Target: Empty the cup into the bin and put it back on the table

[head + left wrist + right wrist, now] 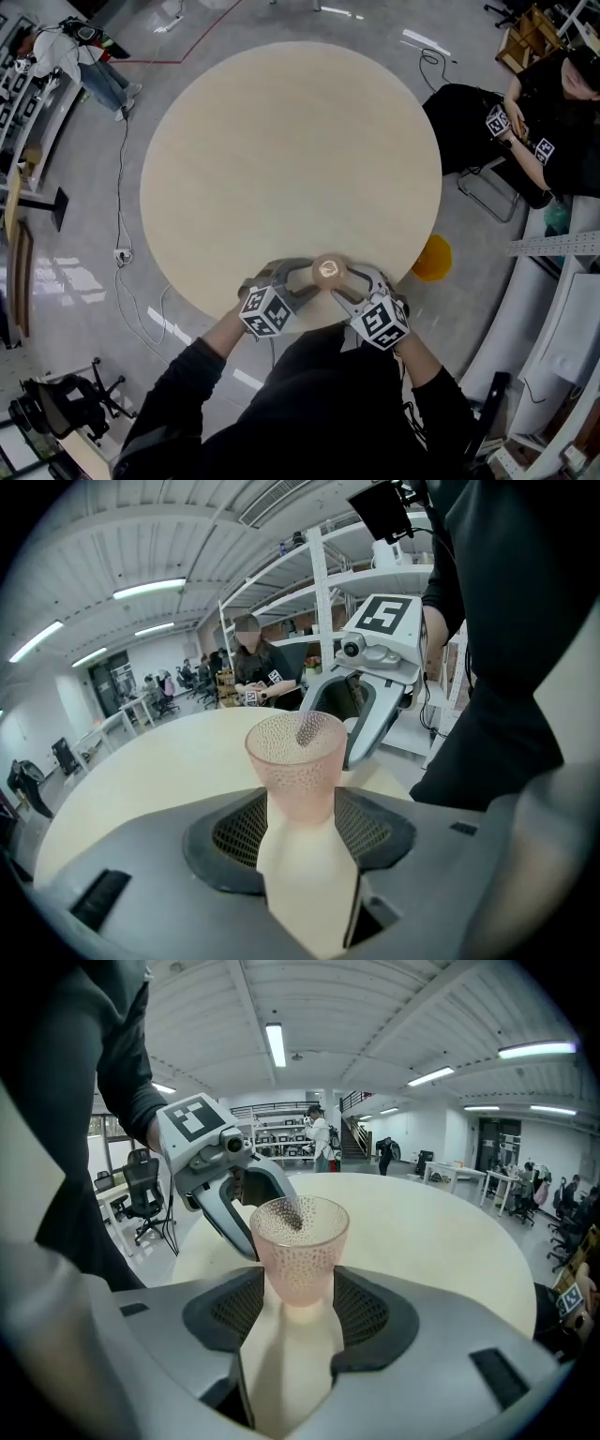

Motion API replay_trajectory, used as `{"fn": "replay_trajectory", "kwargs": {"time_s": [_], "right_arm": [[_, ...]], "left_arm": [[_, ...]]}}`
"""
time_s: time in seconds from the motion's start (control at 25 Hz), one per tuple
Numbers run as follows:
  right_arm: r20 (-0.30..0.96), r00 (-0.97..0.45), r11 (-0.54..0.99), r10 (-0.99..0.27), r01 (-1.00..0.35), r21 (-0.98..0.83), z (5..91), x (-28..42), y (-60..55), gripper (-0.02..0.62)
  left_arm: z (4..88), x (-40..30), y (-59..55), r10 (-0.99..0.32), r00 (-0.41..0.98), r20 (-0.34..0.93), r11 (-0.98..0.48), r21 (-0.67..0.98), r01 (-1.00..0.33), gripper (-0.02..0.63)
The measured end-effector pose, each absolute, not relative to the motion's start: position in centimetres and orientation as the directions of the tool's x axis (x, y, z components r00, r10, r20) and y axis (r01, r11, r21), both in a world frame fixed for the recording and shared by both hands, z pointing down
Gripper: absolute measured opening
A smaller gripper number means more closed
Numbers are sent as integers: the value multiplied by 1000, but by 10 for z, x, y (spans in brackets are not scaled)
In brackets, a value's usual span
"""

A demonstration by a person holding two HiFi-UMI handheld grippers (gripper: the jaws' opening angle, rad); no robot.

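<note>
A pink dimpled cup (328, 270) stands upright on the round beige table (281, 150), close to its near edge. My left gripper (312, 277) and right gripper (343, 281) face each other across the cup, one from each side. In the left gripper view the cup (295, 761) rises at the mouth of the wide jaws of the left gripper (300, 827), with the right gripper (361, 700) behind it. The right gripper view shows the cup (298, 1246) the same way at the right gripper (298, 1312). Both stand open; no pad visibly presses the cup. Its contents are unclear.
A yellow bin (432, 258) sits on the floor just off the table's right edge. A seated person (553, 122) and a dark chair (469, 131) are at the far right. Cables (122, 216) trail on the floor at left, and white shelving (562, 309) lines the right side.
</note>
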State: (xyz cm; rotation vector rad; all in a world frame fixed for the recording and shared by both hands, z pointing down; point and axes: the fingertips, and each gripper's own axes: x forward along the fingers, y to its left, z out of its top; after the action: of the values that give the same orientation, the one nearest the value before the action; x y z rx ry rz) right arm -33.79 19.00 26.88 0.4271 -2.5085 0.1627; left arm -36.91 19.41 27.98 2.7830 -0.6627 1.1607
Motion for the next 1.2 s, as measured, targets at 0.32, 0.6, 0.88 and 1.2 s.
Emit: {"fn": "replay_trajectory", "kwargs": {"time_s": [0.32,0.6,0.88,1.2], "right_arm": [[540,-764,900,-353,-435,-27,243,-258,189,227],[499,-772,868,-395,-491,-72,220,-157,210,227],[445,-786,834,-430,-534,-137,201,-46,232,227],[417,-796,818,-439,-546,-180,202,49,265,227]], "left_arm": [[255,-288,190,-312,698,645,-939,-94,-332,232],[231,-188,209,-242,750,616,-963,-59,-262,232],[217,-79,231,-186,800,571,-963,56,-264,232],[215,18,263,-138,818,558,-972,84,-221,232]]}}
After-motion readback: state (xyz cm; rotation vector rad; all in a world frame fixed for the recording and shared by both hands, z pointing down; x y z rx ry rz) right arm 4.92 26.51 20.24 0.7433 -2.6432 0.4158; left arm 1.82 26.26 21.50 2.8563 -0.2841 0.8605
